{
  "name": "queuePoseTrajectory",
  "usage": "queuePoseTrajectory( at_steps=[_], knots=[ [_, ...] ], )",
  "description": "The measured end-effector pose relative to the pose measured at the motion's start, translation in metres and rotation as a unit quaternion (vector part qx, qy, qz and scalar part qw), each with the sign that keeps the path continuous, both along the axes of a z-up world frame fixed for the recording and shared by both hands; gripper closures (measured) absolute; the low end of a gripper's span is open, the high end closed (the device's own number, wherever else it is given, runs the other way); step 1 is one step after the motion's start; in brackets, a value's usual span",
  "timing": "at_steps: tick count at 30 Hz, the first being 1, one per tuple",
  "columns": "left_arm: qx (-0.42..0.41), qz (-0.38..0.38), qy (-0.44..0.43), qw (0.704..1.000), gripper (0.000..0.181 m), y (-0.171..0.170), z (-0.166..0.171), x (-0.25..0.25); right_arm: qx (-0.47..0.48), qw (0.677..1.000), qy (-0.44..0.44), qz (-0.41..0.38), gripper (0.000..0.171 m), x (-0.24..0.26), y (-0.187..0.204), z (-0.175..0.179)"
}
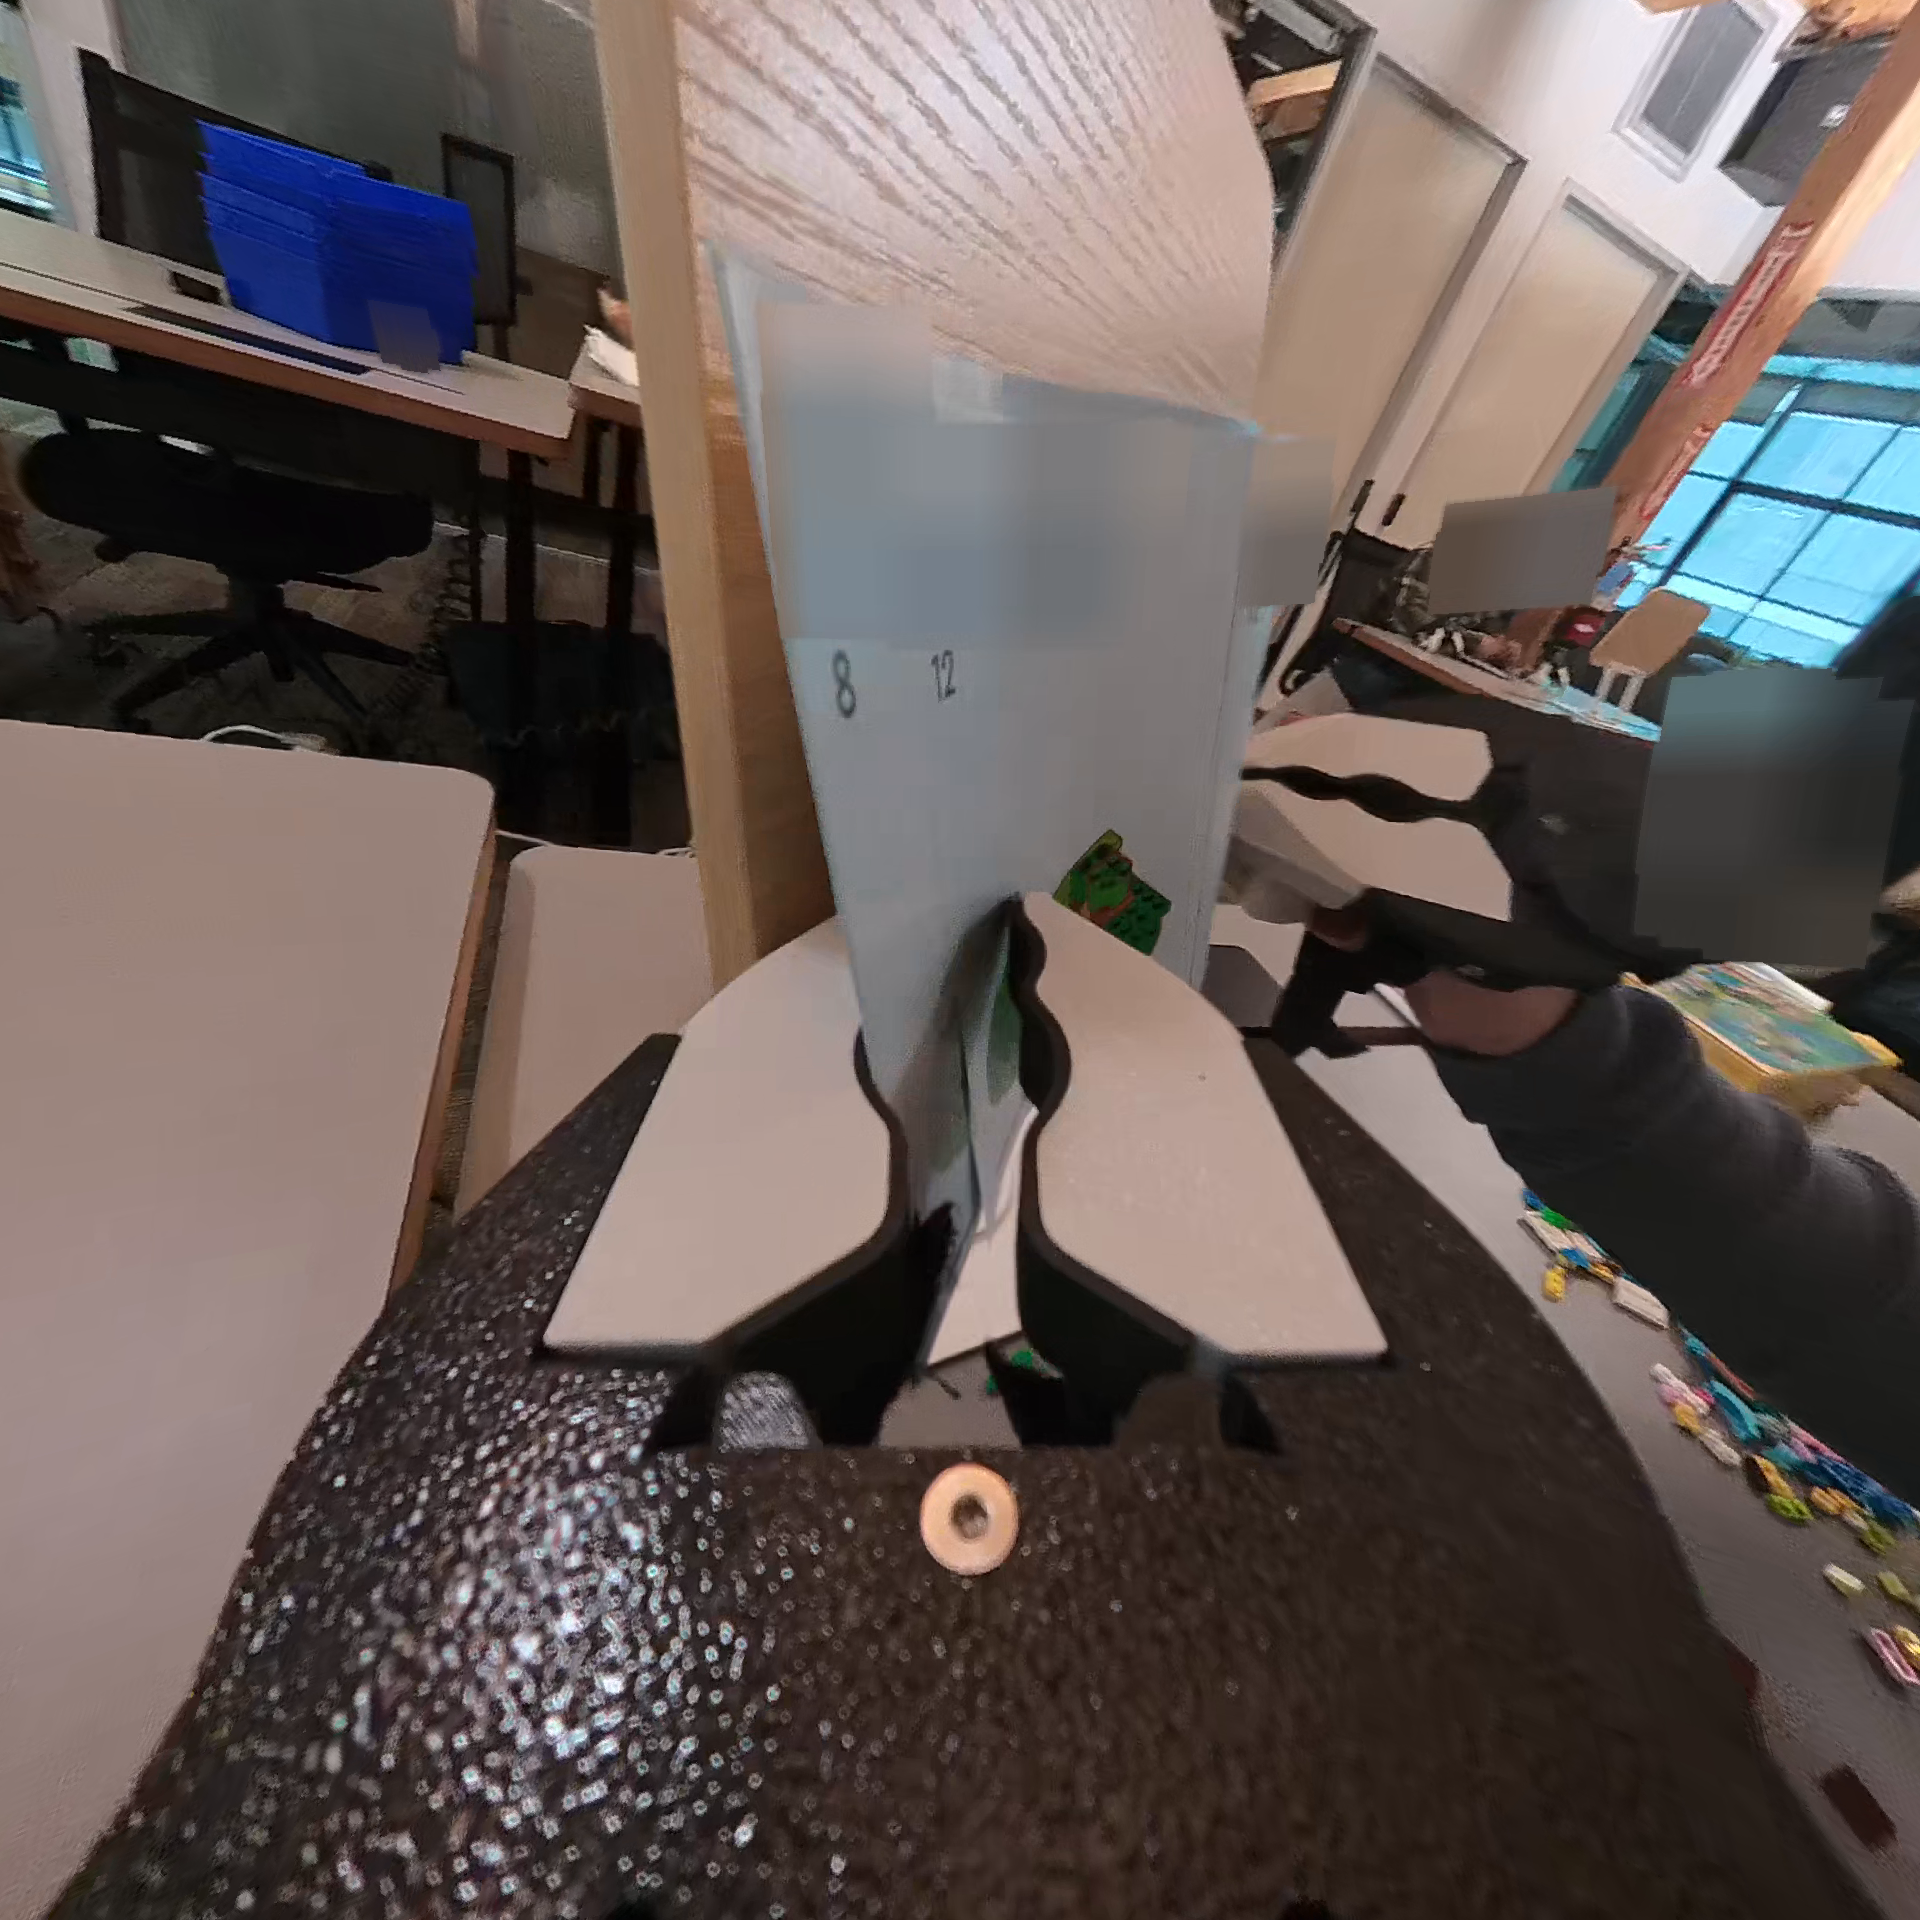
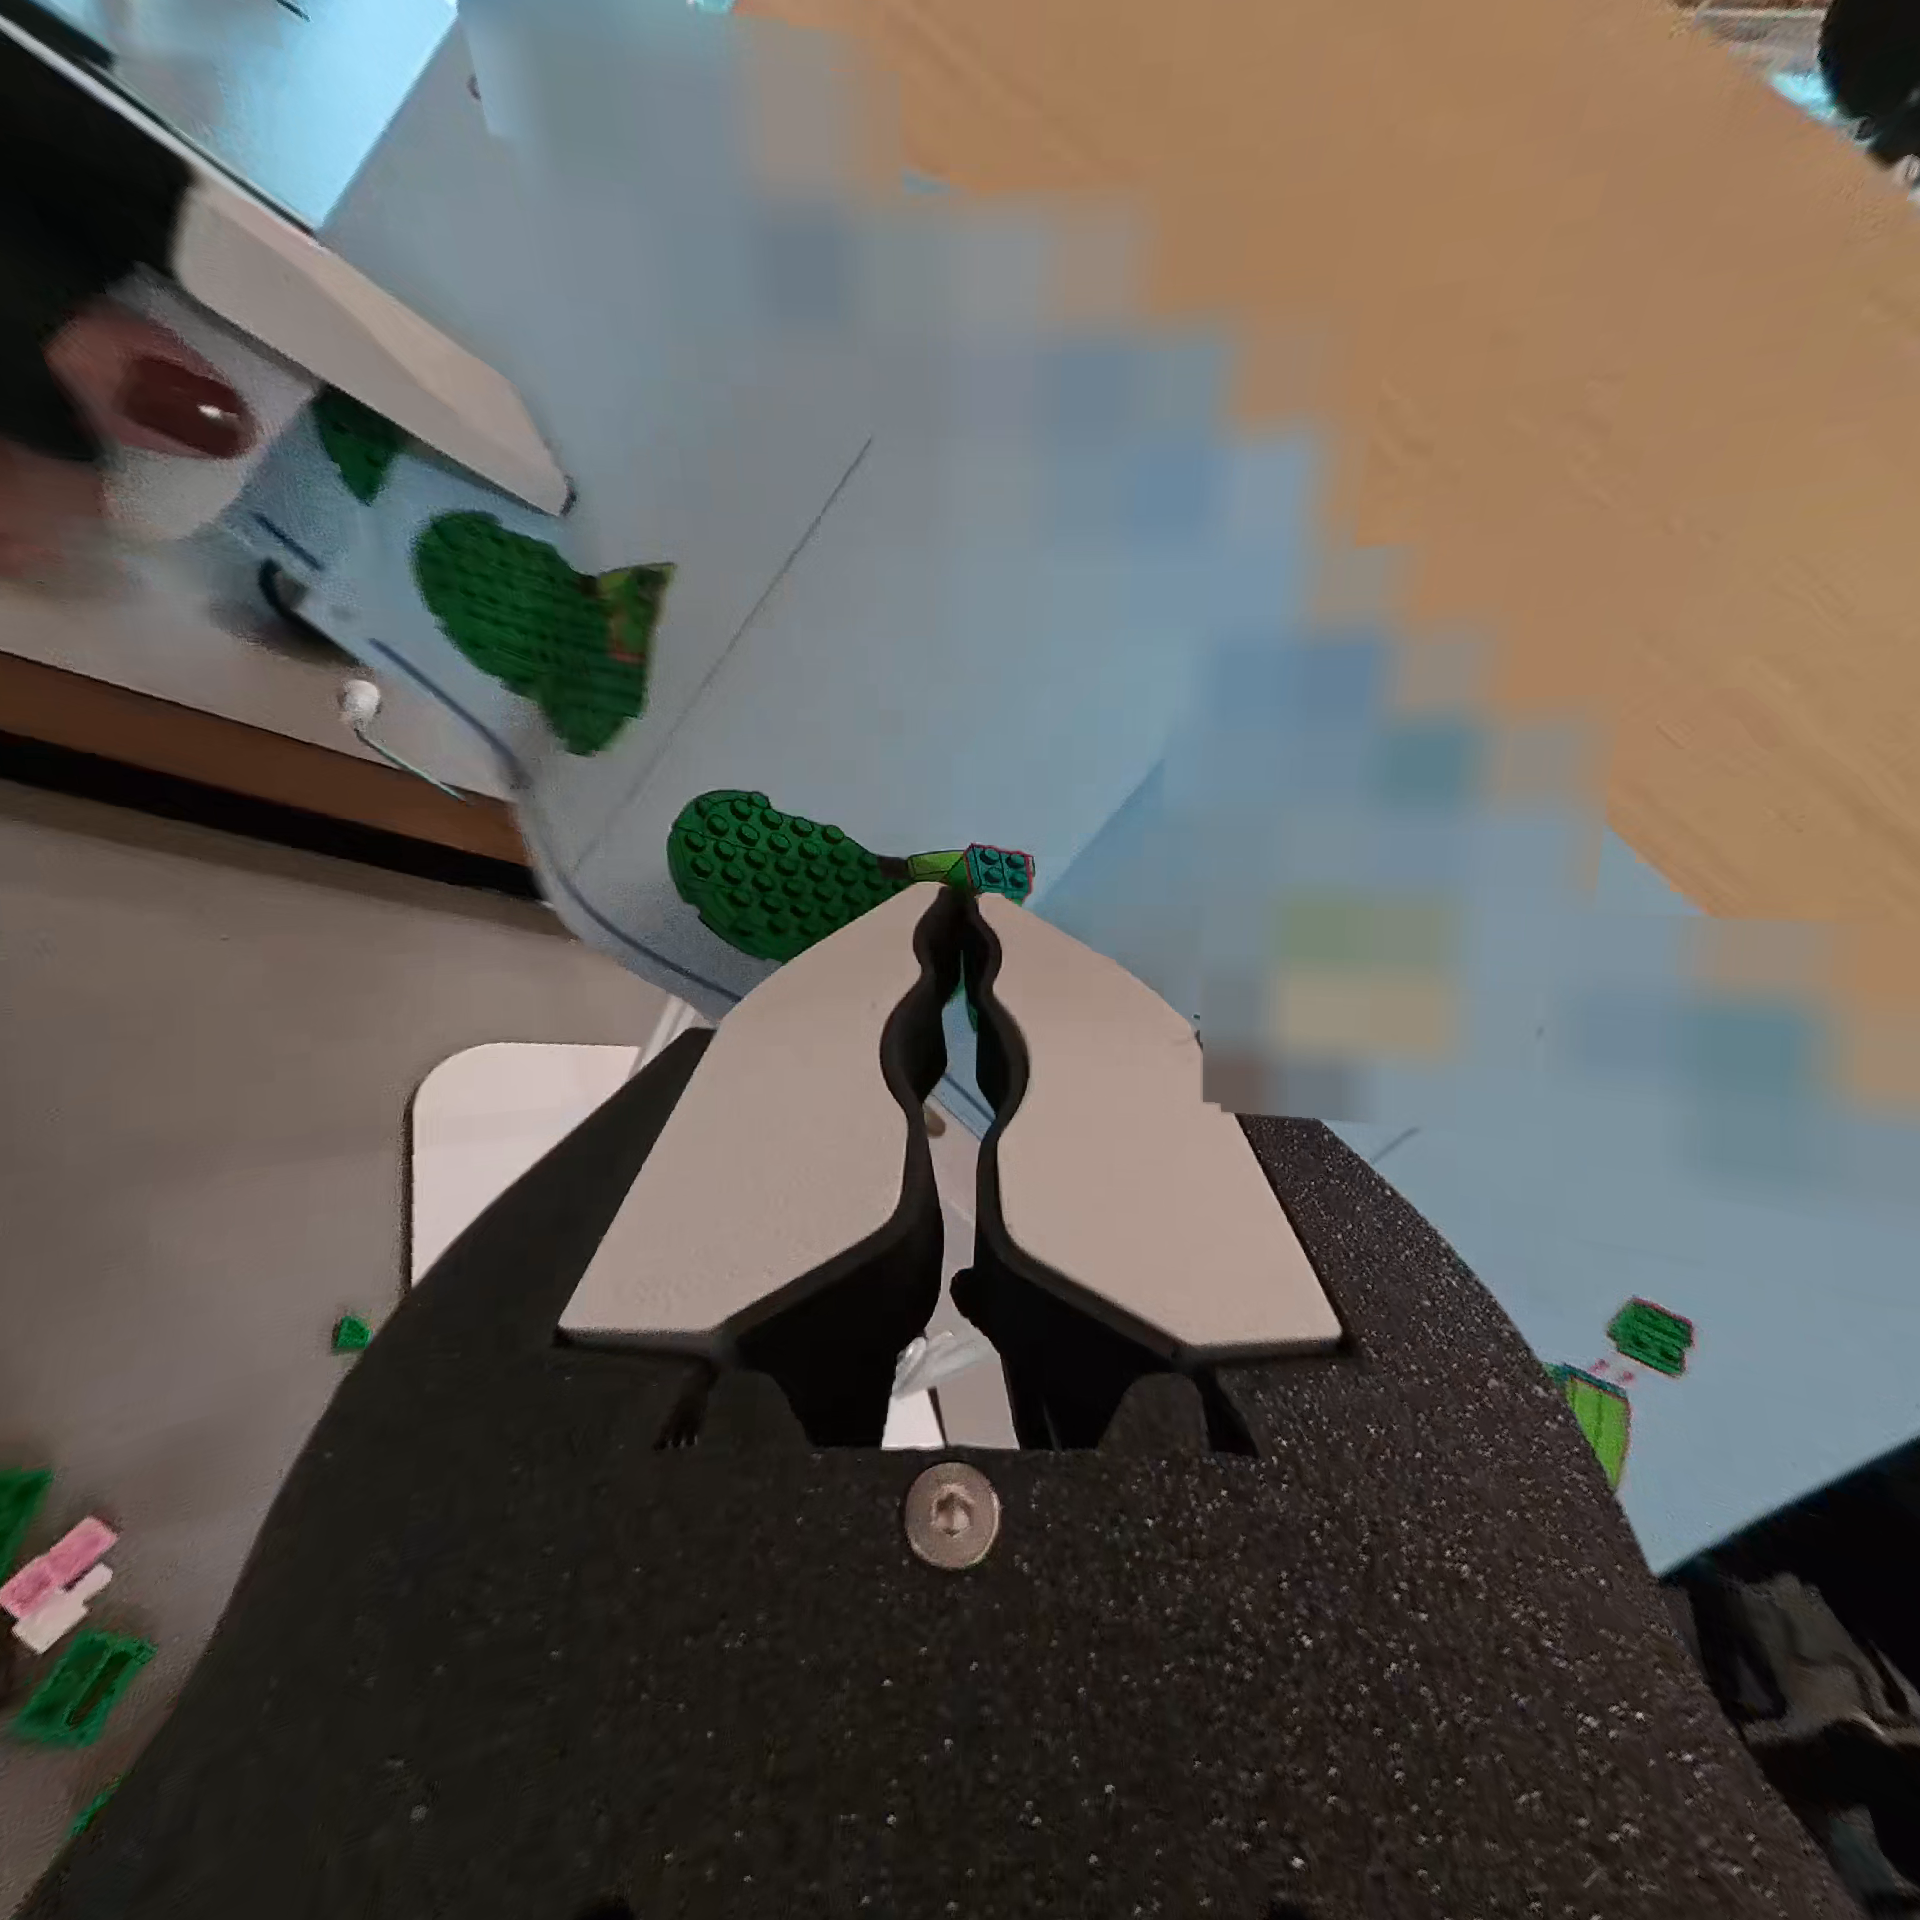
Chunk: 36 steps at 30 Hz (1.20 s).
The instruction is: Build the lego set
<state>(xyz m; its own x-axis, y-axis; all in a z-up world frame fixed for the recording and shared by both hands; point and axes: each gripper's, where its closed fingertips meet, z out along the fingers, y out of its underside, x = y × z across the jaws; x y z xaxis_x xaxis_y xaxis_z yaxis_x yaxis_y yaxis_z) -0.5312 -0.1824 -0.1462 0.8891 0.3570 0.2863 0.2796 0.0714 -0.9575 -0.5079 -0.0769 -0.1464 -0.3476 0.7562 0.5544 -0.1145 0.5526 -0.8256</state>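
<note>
Your left gripper (image 1: 1013,925) pinches the pale blue booklet (image 1: 997,665) and holds it up in front of a wooden post (image 1: 977,156); your right gripper (image 2: 961,904) pinches its other page edge; loose bricks (image 1: 1766,1455) lie on the table (image 1: 208,1039).

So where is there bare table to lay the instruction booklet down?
Bare grey tabletop lies left of the right claw, up to the wood-edged table border. Crowded: loose bricks strewn on the table under the sleeve, beside the lego box. Both claws hold the booklet.
</note>
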Motion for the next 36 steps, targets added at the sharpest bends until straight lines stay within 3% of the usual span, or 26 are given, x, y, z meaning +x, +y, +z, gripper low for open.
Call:
queuePoseTrajectory(
  at_steps=[7,9,12,15,18,22,26,29,32,34,36],
  knots=[
    [0.057,-0.003,0.001,0.998,0.135,-0.029,0.001,0.008,0.032,0.999,-0.004,-0.021,0.171,-0.015,-0.016,-0.004],
    [0.068,0.043,-0.014,0.997,0.107,-0.044,-0.006,0.001,0.035,0.999,0.000,-0.031,0.171,-0.018,-0.017,-0.004],
    [0.097,0.095,-0.047,0.990,0.092,-0.066,-0.022,-0.003,0.023,0.999,0.004,-0.037,0.171,-0.021,-0.019,-0.004],
    [0.135,0.098,-0.081,0.983,0.100,-0.068,-0.039,0.002,0.004,0.999,0.007,-0.040,0.171,-0.024,-0.021,-0.004],
    [0.104,0.085,-0.105,0.985,0.097,-0.051,-0.058,-0.001,-0.009,0.999,0.009,-0.040,0.170,-0.025,-0.022,-0.003],
    [0.099,0.123,-0.072,0.985,0.100,-0.041,-0.049,-0.017,-0.017,0.999,0.007,-0.036,0.167,-0.025,-0.025,-0.003],
    [0.098,0.141,-0.036,0.984,0.137,-0.035,-0.032,-0.028,-0.015,0.999,0.028,-0.024,0.158,-0.020,-0.029,0.003],
    [0.108,0.100,-0.031,0.989,0.161,-0.026,-0.021,-0.021,-0.035,0.996,0.071,-0.048,0.152,-0.011,-0.016,0.014],
    [0.103,0.102,-0.032,0.989,0.163,-0.026,-0.020,-0.021,-0.071,0.994,0.054,-0.055,0.139,-0.008,-0.005,0.011],
    [0.108,0.095,-0.040,0.989,0.160,-0.026,-0.022,-0.018,-0.096,0.995,0.026,-0.008,0.128,-0.006,-0.014,0.006],
    [0.119,0.092,-0.059,0.987,0.145,-0.030,-0.027,-0.017,-0.091,0.995,0.013,0.034,0.121,-0.003,-0.027,0.002]
  ],
)
